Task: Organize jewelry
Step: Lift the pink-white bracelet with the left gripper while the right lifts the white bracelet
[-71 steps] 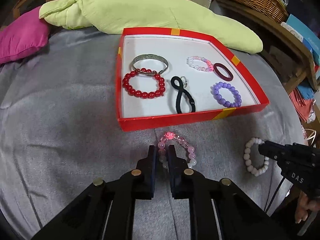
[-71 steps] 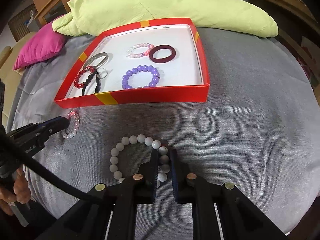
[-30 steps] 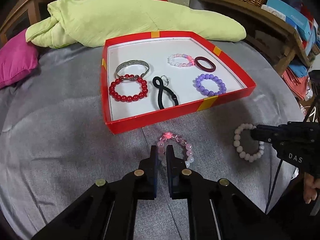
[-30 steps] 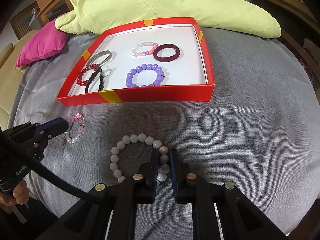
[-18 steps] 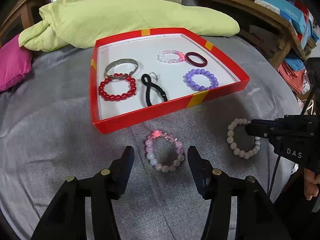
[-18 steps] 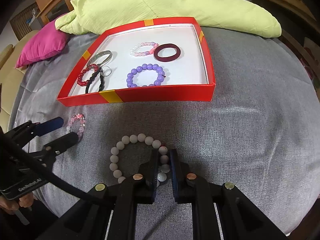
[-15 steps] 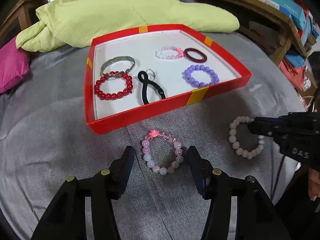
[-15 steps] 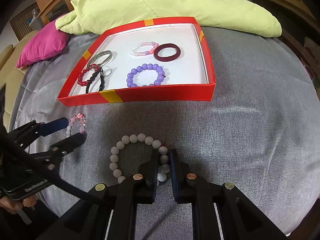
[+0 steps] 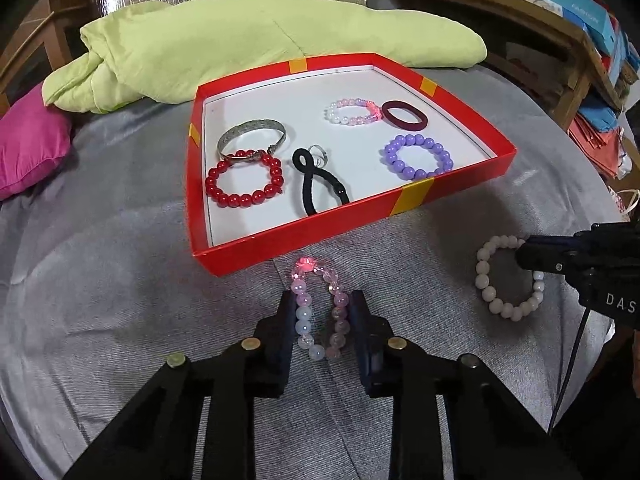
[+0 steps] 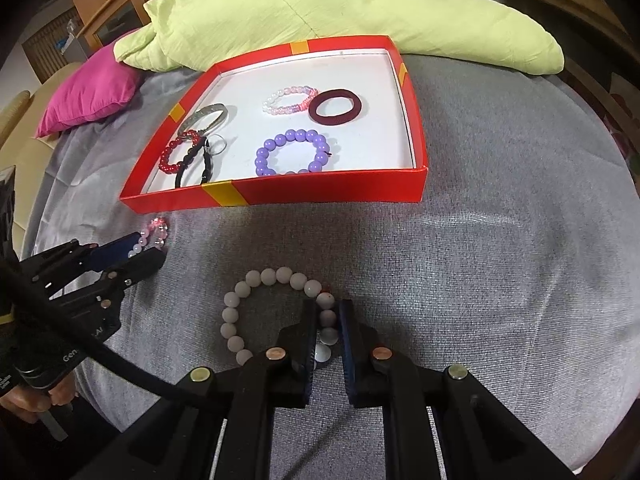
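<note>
Leftmost, beside the red tray [image 9: 256,246] as landmark, a magenta cushion [image 9: 28,148] lies on the grey cloth [image 9: 100,280]; behind the tray sprawls a pale green pillow [image 9: 256,36]; inside it rest a red bead bracelet [image 9: 244,180], a black hair tie [image 9: 320,184] and a purple bead bracelet [image 9: 418,157]; just before its front wall the left gripper [image 9: 320,316] squeezes the pink bead bracelet [image 9: 318,312] from both sides, jaws clenched on it; further right of that wall, the right gripper [image 10: 327,320] has its jaws pinched on the white bead bracelet [image 10: 256,312], flat on the cloth.
</note>
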### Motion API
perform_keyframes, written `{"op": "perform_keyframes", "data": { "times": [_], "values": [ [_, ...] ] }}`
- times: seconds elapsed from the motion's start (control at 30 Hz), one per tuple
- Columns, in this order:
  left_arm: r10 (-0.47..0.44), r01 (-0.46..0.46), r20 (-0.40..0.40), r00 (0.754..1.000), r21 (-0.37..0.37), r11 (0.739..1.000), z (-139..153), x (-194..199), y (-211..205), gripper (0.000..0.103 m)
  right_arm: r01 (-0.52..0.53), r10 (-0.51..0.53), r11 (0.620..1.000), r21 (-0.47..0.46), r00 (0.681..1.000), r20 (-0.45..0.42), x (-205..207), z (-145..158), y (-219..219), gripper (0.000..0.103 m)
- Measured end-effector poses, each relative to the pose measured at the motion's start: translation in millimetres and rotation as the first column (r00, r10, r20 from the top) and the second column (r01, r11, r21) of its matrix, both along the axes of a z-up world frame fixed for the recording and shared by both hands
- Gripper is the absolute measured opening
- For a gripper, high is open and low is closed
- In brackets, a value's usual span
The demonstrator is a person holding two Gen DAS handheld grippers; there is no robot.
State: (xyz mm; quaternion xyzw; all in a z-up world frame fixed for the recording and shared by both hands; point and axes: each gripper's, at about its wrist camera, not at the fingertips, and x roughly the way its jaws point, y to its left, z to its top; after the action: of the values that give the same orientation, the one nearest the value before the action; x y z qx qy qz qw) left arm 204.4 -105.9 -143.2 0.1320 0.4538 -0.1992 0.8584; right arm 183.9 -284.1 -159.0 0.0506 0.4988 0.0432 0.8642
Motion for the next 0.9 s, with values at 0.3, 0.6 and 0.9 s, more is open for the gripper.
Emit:
{"op": "perform_keyframes", "data": {
  "times": [0.3, 0.6, 0.9],
  "values": [
    [0.019, -0.020, -0.027, 0.999, -0.042, 0.999, -3.7, 9.2, 11.4, 0.019, 0.000, 0.000, 1.000, 0.004, 1.000, -0.004, 0.2, -0.6, -1.0, 0.015],
    [-0.023, 0.022, -0.005, 1.000, -0.101, 0.995, 10.6, 1.6, 15.0, 0.008, -0.018, 0.017, 0.999, 0.039, 0.999, 0.033, -3.5, 7.3, -0.4, 0.013],
    [-0.049, 0.048, -0.002, 0.999, -0.108, 0.993, 12.8, -3.0, 10.3, 0.008, -0.034, 0.033, 0.999, 0.043, 0.999, 0.017, -2.7, 4.1, 1.4, 0.013]
  ]
}}
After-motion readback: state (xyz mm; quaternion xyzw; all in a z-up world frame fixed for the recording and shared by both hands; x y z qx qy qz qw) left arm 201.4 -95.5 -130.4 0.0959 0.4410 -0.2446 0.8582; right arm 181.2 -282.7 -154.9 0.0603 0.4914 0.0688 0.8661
